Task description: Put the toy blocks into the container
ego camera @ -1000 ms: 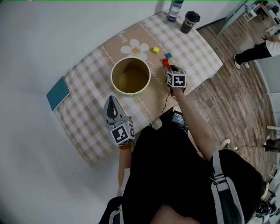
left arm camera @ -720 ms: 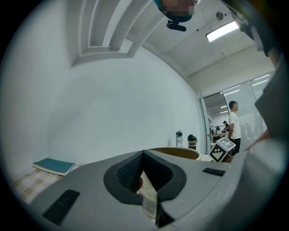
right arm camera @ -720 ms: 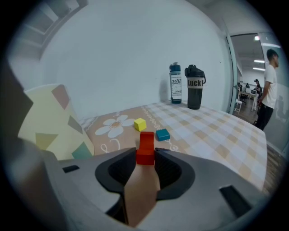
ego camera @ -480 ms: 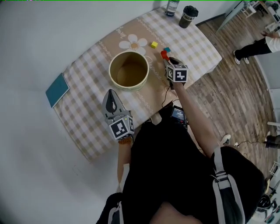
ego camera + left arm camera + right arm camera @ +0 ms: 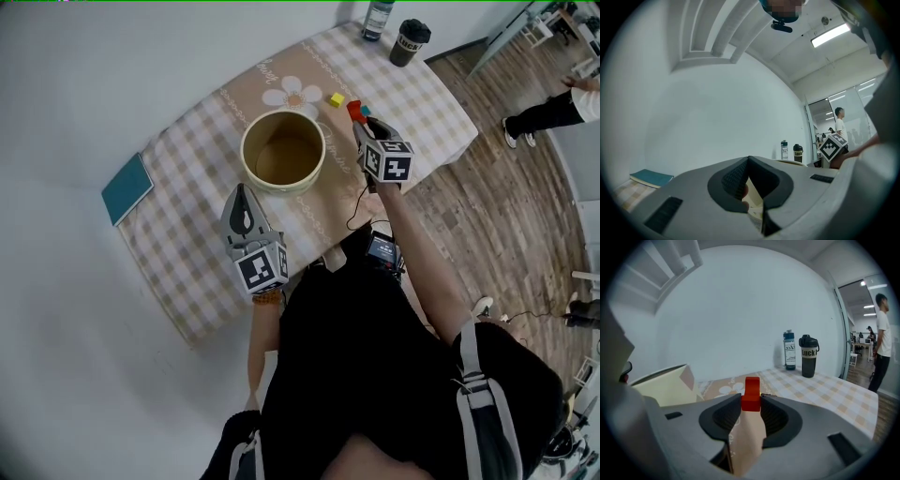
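Observation:
A red toy block (image 5: 751, 393) sits clamped between the pads of my right gripper (image 5: 751, 400), which is shut on it. In the head view that gripper (image 5: 358, 120) holds the red block (image 5: 353, 110) just right of the round cream container (image 5: 283, 150). A small yellow block (image 5: 336, 99) lies on the checked cloth beside it. My left gripper (image 5: 242, 192) hovers near the container's near side, its jaws shut with nothing in them. The left gripper (image 5: 749, 161) view shows the pads meeting at their tips.
A bottle (image 5: 379, 19) and a dark cup (image 5: 409, 42) stand at the table's far corner. A teal book (image 5: 127, 187) lies at the table's left end. The table's right edge drops to a wooden floor, where a person (image 5: 553, 108) stands.
My right gripper has carried the red block a little farther from me, up beside the yellow block. The left gripper has barely shifted.

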A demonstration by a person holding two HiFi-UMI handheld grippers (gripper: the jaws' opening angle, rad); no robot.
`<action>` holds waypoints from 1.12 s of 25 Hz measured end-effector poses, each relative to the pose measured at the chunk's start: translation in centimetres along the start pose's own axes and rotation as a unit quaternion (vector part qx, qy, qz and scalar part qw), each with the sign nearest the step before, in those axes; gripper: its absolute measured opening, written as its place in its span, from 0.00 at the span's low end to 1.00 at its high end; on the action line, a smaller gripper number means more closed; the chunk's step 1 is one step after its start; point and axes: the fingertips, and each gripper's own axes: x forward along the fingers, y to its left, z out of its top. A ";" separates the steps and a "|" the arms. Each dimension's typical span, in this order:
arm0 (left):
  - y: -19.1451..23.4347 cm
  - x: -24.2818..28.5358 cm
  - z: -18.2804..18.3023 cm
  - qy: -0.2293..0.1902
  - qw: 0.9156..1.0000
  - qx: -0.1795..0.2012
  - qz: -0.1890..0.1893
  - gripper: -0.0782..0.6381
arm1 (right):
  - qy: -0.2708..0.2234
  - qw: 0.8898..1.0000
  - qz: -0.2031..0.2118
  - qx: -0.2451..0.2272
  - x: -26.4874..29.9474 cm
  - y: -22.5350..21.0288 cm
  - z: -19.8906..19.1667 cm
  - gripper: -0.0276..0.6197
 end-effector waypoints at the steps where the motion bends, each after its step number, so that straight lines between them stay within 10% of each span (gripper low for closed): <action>1: 0.1 0.0 0.1 -0.001 1.000 0.000 0.000 0.10 | -0.007 1.000 0.003 -0.001 -0.3 0.3 0.5 0.24; 28: -0.1 0.3 2.2 -0.025 1.000 0.005 -0.005 0.11 | -0.096 0.985 0.126 -0.062 -5.7 12.3 9.6 0.24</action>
